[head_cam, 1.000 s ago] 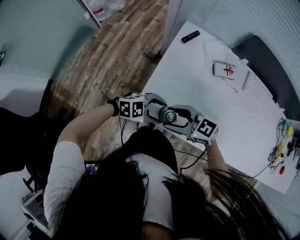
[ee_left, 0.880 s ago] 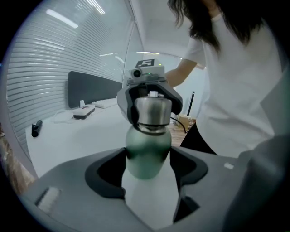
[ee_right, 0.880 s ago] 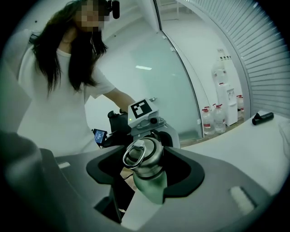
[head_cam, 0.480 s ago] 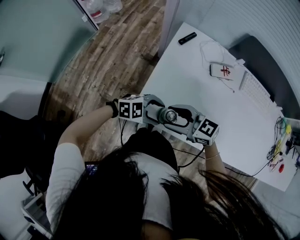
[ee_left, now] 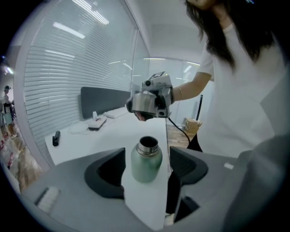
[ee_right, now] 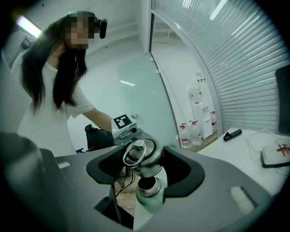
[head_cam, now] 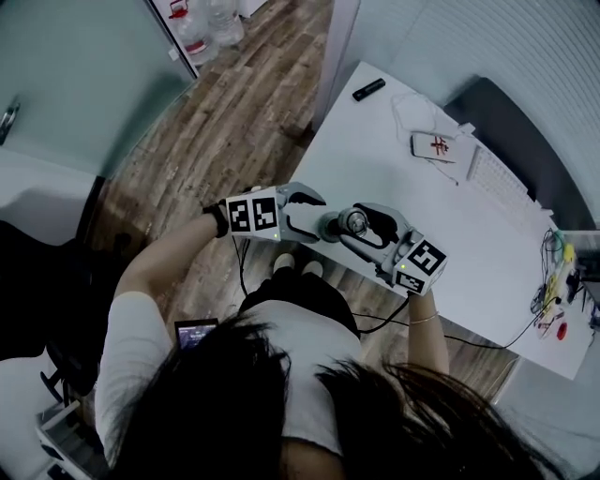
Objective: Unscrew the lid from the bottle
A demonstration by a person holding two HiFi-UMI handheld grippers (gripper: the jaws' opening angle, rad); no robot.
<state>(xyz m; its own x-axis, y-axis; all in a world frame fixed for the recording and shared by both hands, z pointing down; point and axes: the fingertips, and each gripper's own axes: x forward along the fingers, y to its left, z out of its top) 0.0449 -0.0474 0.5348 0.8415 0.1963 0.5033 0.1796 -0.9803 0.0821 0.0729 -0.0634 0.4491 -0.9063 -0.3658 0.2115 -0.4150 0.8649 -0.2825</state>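
One lid [ee_right: 140, 153] clamped in right gripper [ee_right: 144, 163] fingers — left gripper [ee_left: 147, 163] fingers apart, flanking bottle [ee_left: 146, 170].

Head view's dim and blue-grey, with only the white rectangular tabletop [head_cam: 403, 178] at two o'clock catching light. Left gripper view is brighter: white ceiling light strips [ee_left: 93, 11] glare at eleven o'clock, the slatted wall blinds [ee_left: 54, 77] bow with fisheye, and a black ring circles the rim. The green metal bottle [ee_left: 147, 163] reads sharp. In the right gripper view the brushed-steel ring-handled lid [ee_right: 144, 156] gleams, and the edges smear soft.
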